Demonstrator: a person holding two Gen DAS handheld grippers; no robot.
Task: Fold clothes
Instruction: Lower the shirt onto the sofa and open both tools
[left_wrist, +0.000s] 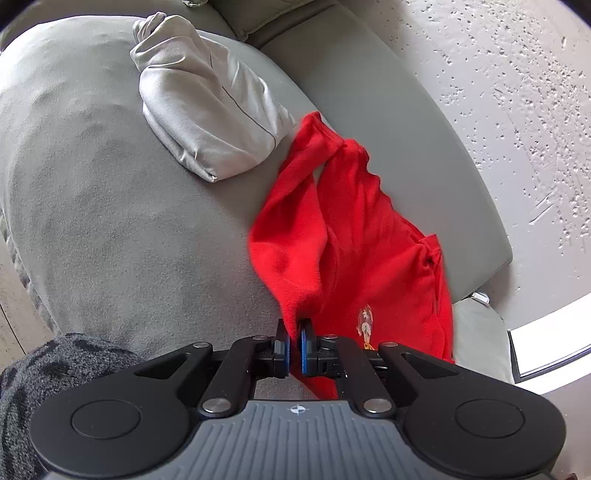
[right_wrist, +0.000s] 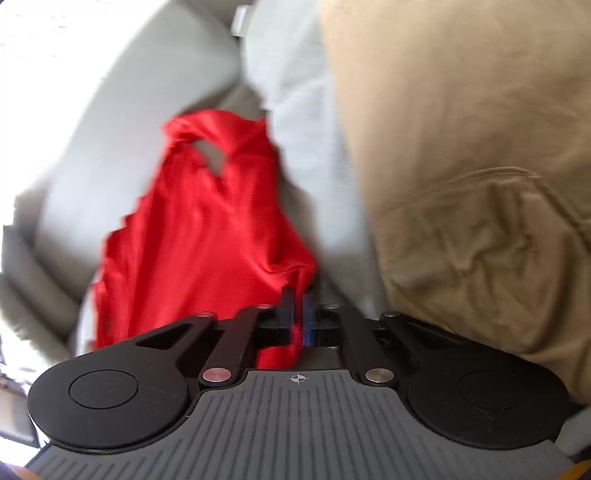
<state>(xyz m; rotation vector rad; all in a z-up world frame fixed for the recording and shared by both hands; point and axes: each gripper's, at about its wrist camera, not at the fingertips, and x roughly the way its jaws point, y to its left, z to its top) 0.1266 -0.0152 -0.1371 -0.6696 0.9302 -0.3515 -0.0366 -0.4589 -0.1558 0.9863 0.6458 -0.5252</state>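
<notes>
Red shirt (left_wrist: 354, 236) pinched in both tongs

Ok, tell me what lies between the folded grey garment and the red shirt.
Only bare grey sofa cushion, seen in the left wrist view: the folded grey garment and red shirt nearly meet.

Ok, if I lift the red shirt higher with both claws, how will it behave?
Probably floppy: the red shirt already sags in folds from the left claw and right claw. It looks light and thin, so it should hang and swing. Its far end may drag across the grey cushion.
</notes>
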